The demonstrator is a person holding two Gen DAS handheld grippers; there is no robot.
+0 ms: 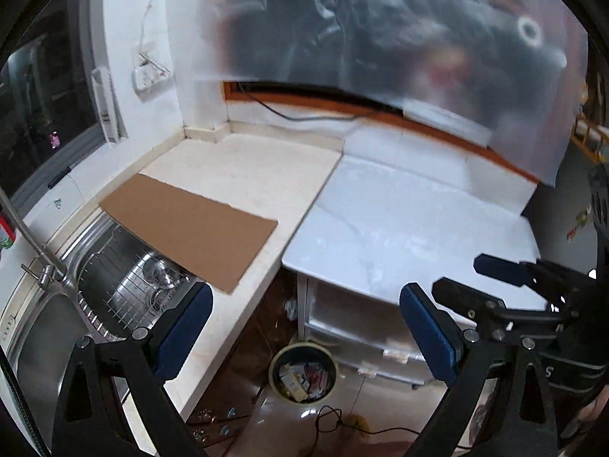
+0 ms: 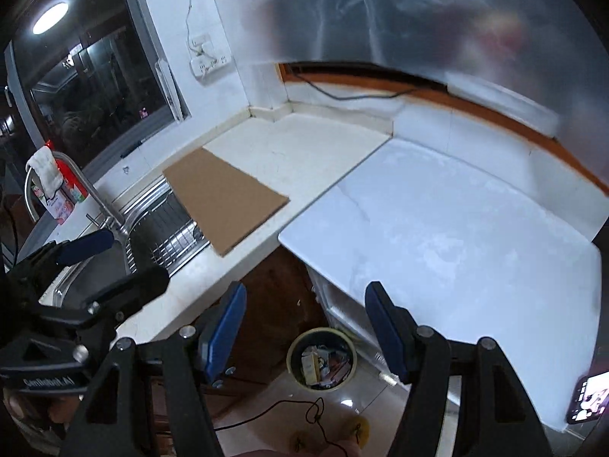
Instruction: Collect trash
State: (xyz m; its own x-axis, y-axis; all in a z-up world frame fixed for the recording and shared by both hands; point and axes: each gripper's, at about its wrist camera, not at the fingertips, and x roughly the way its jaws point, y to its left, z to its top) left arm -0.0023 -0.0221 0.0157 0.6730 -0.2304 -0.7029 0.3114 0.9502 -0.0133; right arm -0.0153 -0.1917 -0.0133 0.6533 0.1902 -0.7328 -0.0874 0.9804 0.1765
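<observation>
Both views: round trash-filled waste bin (image 1: 303,373) (image 2: 321,360) low centre on the floor. Left gripper (image 1: 304,335) and right gripper (image 2: 304,333) agape, empty. Right view only: lit phone (image 2: 588,400) at lower right, red carton (image 2: 66,190) at left.

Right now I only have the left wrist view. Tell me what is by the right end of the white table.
Observer: A phone with its screen lit shows at the near right edge of the white table. I cannot tell whether it rests on it.
Operator: Now report anything hanging on the faucet.
Observer: A white cloth is draped over the top of the faucet arch.
</observation>
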